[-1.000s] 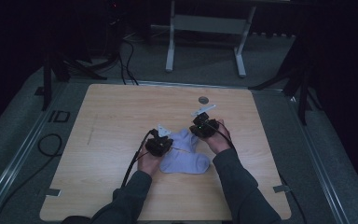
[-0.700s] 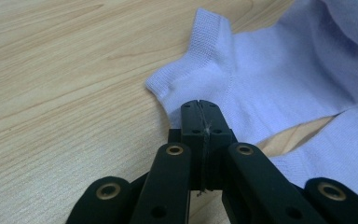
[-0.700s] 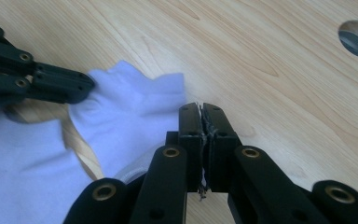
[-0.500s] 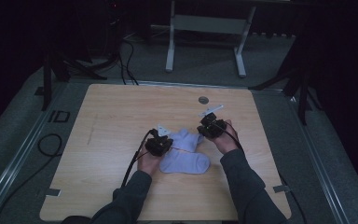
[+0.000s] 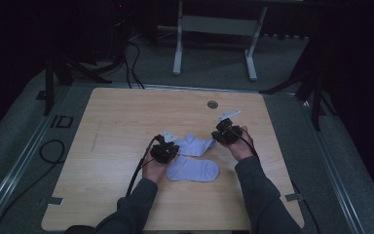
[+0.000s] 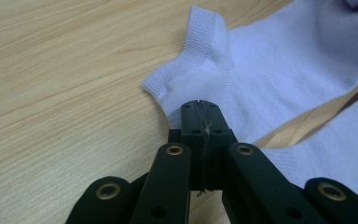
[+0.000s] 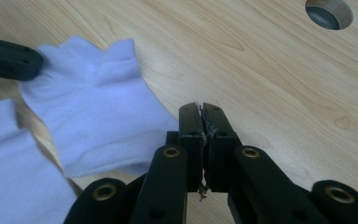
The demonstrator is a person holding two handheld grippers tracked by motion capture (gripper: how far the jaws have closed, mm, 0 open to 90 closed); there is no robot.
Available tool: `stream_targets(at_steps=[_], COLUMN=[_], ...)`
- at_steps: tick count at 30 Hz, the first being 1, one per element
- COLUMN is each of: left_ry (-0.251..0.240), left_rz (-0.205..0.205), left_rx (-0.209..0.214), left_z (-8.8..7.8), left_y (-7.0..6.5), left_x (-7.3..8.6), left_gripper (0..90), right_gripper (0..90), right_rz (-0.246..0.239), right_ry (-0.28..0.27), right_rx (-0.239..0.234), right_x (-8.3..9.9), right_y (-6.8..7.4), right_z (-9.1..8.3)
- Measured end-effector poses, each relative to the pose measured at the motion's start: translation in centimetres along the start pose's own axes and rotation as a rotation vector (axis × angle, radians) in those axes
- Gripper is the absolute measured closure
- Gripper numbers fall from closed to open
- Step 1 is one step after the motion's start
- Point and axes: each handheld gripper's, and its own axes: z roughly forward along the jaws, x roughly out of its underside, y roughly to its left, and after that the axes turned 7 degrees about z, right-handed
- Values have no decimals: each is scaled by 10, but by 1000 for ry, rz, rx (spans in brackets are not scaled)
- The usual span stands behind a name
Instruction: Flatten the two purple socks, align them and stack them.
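Note:
Two pale lilac socks lie mid-table. The far sock (image 5: 195, 144) stretches between both grippers; the near sock (image 5: 193, 170) lies flat just in front of it. My left gripper (image 5: 174, 147) is shut, its tips on the far sock's (image 6: 270, 60) cuff edge. The left gripper view has those tips (image 6: 200, 105) closed tight, with the near sock (image 6: 335, 144) at lower right. My right gripper (image 5: 216, 139) is shut at the far sock's toe end. In the right gripper view the fabric (image 7: 98, 107) runs under the closed tips (image 7: 201, 108), creased towards them.
The wooden table (image 5: 117, 126) has a round cable hole (image 5: 213, 104) beyond the right gripper. A black cable (image 5: 139, 168) trails from the left gripper towards the person. A metal frame (image 5: 214, 24) and floor cables lie beyond the table's far edge.
My right hand has moved to the right and the far sock has drawn out longer with it. The left hand and the near sock have stayed put.

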Motion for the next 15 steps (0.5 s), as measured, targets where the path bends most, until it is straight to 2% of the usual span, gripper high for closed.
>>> stream_targets(at_steps=[15], left_ry=[16], left_rz=[-23], left_rx=[12], left_z=[-8], left_y=[2], left_x=[5], left_gripper=[895], right_gripper=[870], right_rz=[-16], right_ry=[-13], right_rx=[45], right_x=[8], right_y=[-2], right_z=[8])
